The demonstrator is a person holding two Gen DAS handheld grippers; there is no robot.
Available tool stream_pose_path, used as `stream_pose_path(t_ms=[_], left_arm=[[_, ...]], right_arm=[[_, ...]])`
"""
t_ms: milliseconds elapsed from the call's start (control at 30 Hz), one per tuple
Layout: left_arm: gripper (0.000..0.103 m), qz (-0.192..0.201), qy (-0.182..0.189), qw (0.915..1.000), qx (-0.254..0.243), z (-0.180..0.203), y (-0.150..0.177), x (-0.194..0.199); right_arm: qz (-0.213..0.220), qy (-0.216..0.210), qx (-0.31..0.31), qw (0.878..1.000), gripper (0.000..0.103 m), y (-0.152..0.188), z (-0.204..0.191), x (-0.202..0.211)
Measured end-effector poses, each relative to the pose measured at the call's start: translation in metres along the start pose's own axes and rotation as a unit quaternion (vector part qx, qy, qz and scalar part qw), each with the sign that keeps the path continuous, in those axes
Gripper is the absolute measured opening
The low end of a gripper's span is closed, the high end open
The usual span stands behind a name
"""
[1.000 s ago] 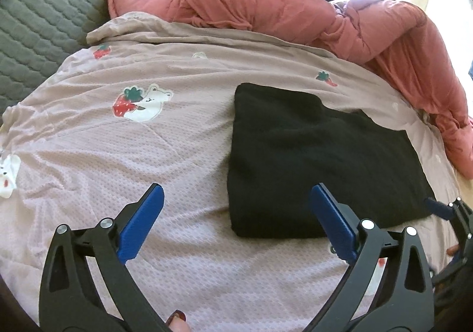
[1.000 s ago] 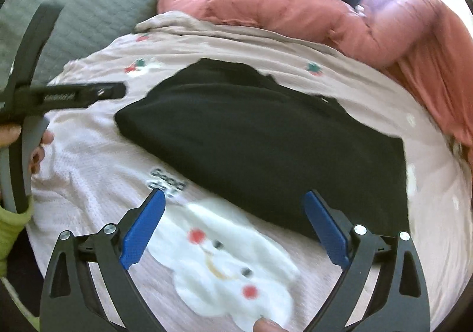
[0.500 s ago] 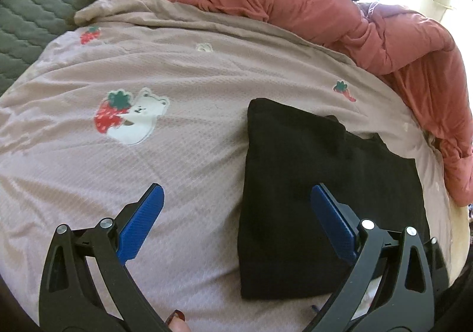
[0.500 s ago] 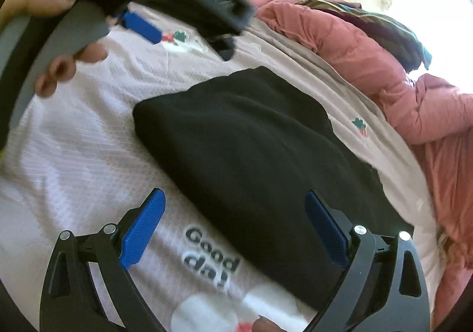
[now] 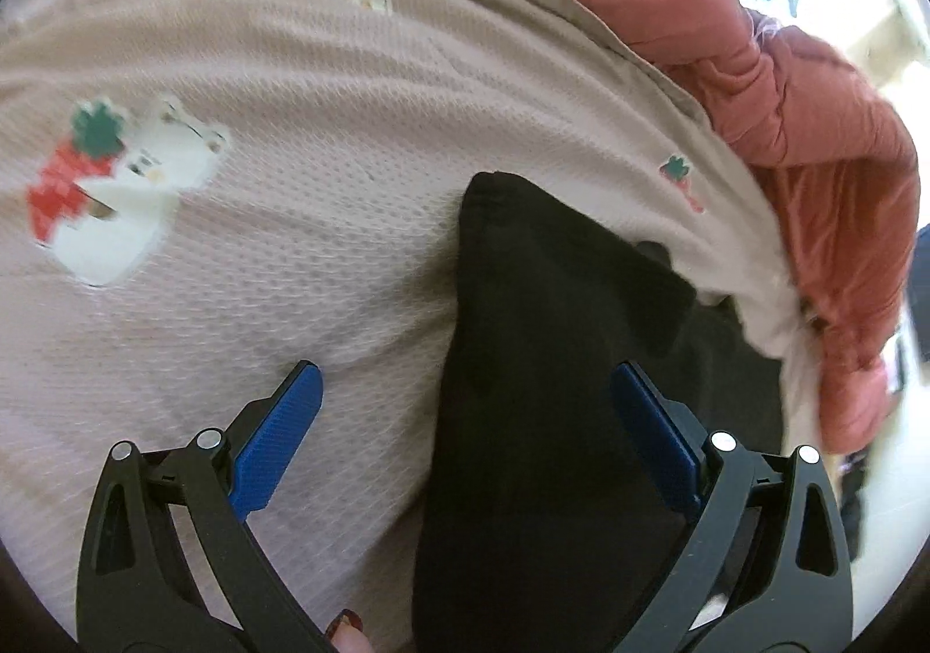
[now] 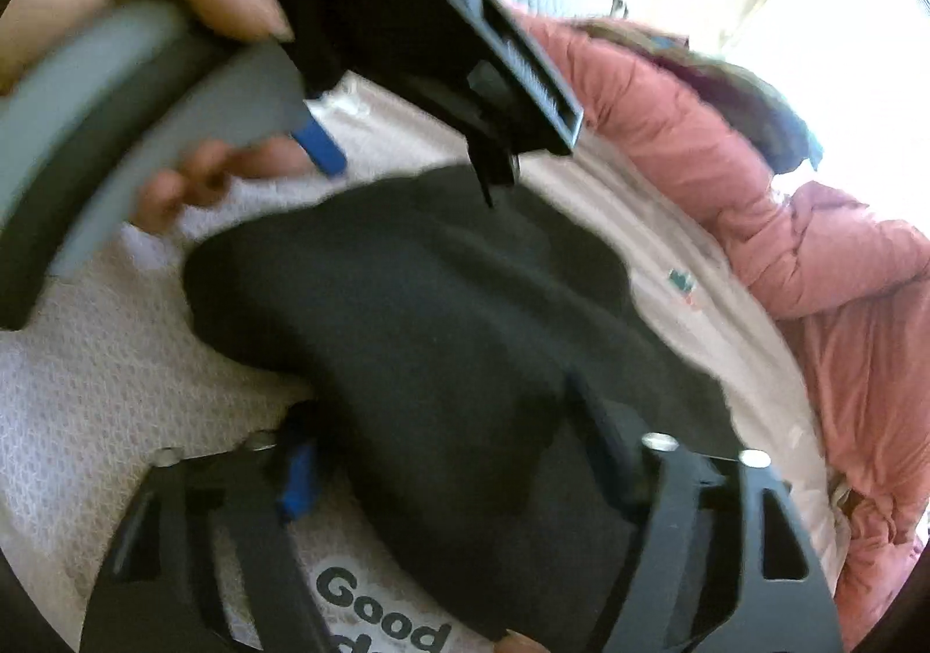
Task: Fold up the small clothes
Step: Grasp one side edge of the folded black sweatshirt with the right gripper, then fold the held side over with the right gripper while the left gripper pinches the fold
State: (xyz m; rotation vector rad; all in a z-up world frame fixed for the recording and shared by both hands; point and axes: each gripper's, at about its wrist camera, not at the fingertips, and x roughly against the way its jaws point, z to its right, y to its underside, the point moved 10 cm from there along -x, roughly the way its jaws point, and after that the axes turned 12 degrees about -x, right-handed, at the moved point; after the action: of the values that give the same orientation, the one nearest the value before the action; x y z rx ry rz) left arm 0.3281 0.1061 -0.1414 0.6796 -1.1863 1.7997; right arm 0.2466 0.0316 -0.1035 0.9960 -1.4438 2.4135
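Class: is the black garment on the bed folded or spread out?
Folded: the black garment lies as a compact, thick block with a rounded doubled edge.

Both wrist views look down, close, sharing black garment point(image 5: 558, 420).

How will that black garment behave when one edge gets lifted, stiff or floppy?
Probably floppy: the black garment lies in soft folded layers with rounded edges on the bedspread. It looks thick and knit-like, so likely light but bulky. Lifted by one edge, the layers may well slide apart and unfold.
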Motion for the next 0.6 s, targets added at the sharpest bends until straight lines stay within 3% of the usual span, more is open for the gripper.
stream_pose_path(t_ms=[67, 100, 133, 267, 400, 500, 567, 600], left_arm=[[0.093, -0.009, 0.017, 0.9997, 0.012, -0.001, 0.000, -0.003], [0.093, -0.010, 0.025, 0.9995, 0.017, -0.001, -0.001, -0.003], [0.093, -0.011, 0.032, 0.9992, 0.021, -0.001, -0.002, -0.002], [0.093, -0.026, 0.063, 0.9967, 0.045, 0.001, 0.003, -0.001], [0.093, -0.027, 0.106, 0.9924, 0.055, 0.019, 0.003, 0.000], [0.093, -0.031, 0.114, 0.9917, 0.050, 0.034, 0.002, -0.001], [0.087, -0.037, 0.125, 0.9906, 0.042, 0.050, 0.004, -0.002], [0.074, -0.039, 0.126, 0.9905, 0.038, 0.055, 0.005, -0.002]], right_arm=[[0.024, -0.008, -0.006, 1.000, 0.033, -0.006, 0.004, 0.008], [0.028, -0.016, -0.013, 0.999, 0.016, -0.007, 0.006, 0.010], [0.033, -0.022, -0.022, 0.999, 0.013, -0.008, 0.010, 0.013], [0.053, -0.040, -0.064, 0.996, 0.012, -0.015, 0.029, 0.026], [0.059, -0.053, -0.065, 0.995, 0.012, -0.014, 0.034, 0.034], [0.059, -0.063, -0.072, 0.994, 0.012, -0.012, 0.036, 0.039], [0.061, -0.060, -0.069, 0.994, 0.011, -0.012, 0.037, 0.041], [0.062, -0.057, -0.069, 0.994, 0.011, -0.011, 0.038, 0.042]])
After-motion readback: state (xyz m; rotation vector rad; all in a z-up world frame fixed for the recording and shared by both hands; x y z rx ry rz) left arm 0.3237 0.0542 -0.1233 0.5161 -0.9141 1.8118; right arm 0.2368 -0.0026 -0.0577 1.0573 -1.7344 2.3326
